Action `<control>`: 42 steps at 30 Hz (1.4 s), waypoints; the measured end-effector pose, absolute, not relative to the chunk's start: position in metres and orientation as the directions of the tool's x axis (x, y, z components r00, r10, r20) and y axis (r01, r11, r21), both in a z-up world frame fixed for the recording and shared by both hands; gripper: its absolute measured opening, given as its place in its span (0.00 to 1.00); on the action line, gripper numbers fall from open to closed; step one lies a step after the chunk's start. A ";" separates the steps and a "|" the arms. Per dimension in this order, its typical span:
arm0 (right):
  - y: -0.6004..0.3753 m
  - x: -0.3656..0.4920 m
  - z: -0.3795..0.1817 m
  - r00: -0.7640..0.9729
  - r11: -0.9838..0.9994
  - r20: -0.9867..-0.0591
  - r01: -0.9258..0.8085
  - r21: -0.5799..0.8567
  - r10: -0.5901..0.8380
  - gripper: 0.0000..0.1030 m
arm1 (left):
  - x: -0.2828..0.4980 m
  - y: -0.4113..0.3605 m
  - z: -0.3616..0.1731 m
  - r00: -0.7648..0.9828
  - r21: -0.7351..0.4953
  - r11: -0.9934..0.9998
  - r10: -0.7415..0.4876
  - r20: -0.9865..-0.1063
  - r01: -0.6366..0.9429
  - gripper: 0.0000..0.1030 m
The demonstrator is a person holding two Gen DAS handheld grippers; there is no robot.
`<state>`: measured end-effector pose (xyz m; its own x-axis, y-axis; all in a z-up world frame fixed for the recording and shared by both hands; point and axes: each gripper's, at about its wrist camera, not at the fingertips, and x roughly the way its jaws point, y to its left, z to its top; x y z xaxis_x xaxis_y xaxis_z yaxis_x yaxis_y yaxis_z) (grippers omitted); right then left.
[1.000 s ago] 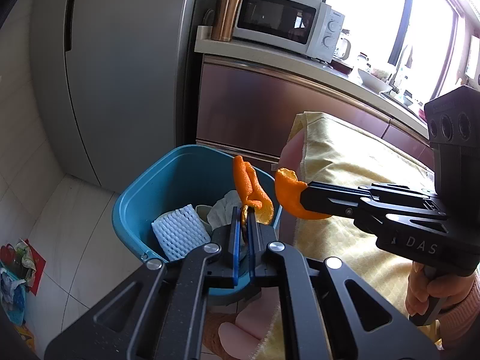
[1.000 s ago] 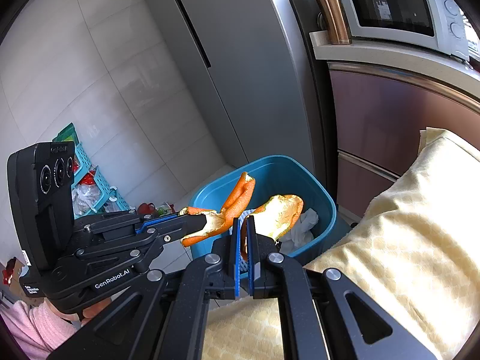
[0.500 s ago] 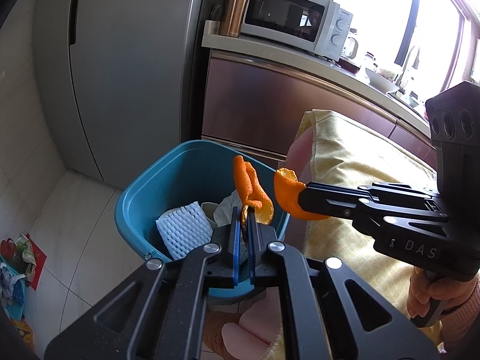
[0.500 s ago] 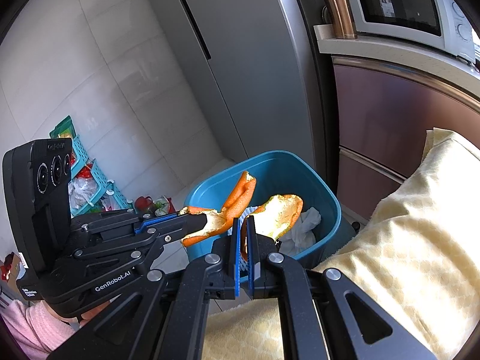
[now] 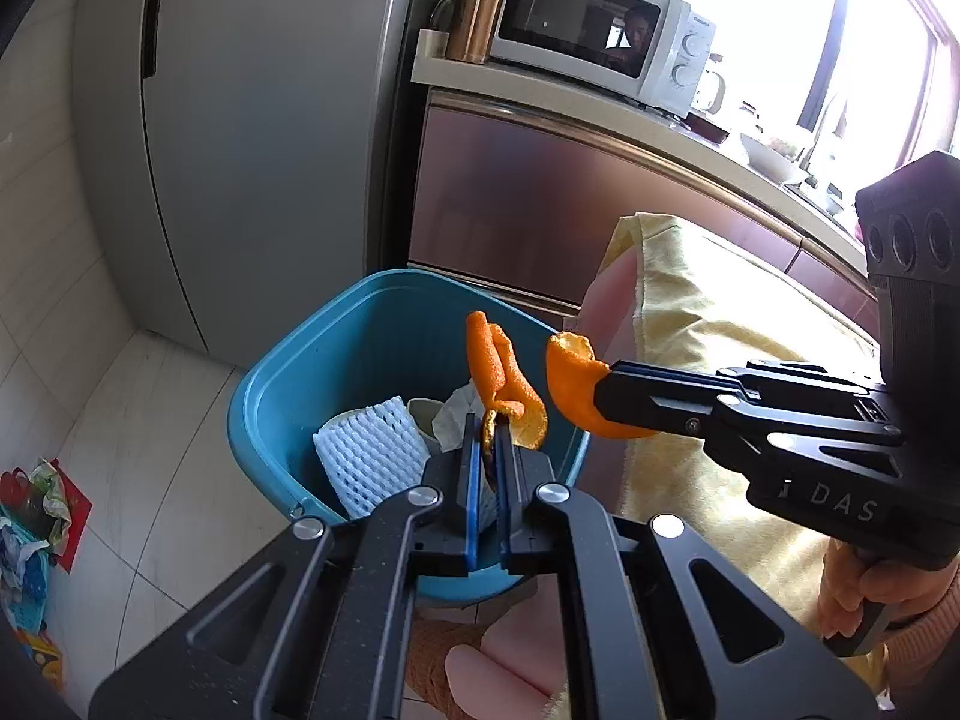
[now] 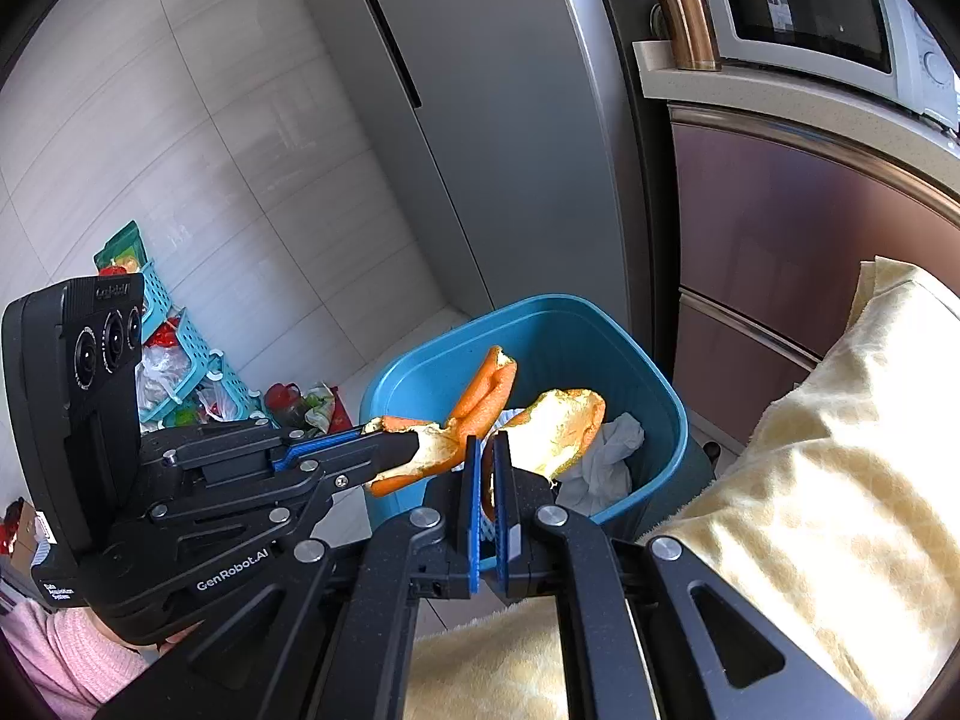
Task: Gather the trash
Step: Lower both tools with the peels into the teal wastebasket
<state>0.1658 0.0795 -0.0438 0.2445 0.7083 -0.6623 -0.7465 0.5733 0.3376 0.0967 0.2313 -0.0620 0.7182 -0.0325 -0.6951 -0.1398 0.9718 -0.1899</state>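
The grey fridge (image 5: 252, 138) stands tallest ahead of me, with the brown cabinet fronts (image 5: 540, 192) beside it. On the counter above them sit a white microwave (image 5: 594, 39) and, just to its left, a copper tumbler (image 5: 480, 3). To my right a pale yellow cloth (image 6: 840, 480) drapes over a surface that comes up close to the bin. On the tiled floor (image 5: 138, 420), between fridge and cloth, stands the blue bin (image 5: 336, 372). In it lie a white foam fruit net (image 5: 369, 456) and some crumpled white tissue (image 6: 606, 456).

I hold both claws over the open bin, pointing down into it. My left gripper (image 5: 487, 438) is clamped on a long curled orange peel (image 5: 501, 378) that sticks up above the blue pads. My right gripper (image 6: 487, 450) is likewise pinched tight on a broader orange peel piece (image 6: 564, 426), its pale inner side turned toward my camera. The two peels hang side by side, very near each other; in the right camera they overlap, and I cannot tell whether they touch. My pink sleeve (image 6: 54, 654) shows behind the left claw.
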 end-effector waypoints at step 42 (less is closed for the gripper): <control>0.111 0.168 -0.047 0.217 0.580 -0.716 -0.753 0.310 0.663 0.03 | 0.110 0.241 -0.086 0.680 -0.207 0.961 -0.027 -0.733 -0.186 0.04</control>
<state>0.1685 0.1112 -0.0473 0.2167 0.6633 -0.7163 -0.7531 0.5805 0.3096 0.1096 0.2414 -0.0862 0.6795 -0.0267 -0.7332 -0.1856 0.9606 -0.2070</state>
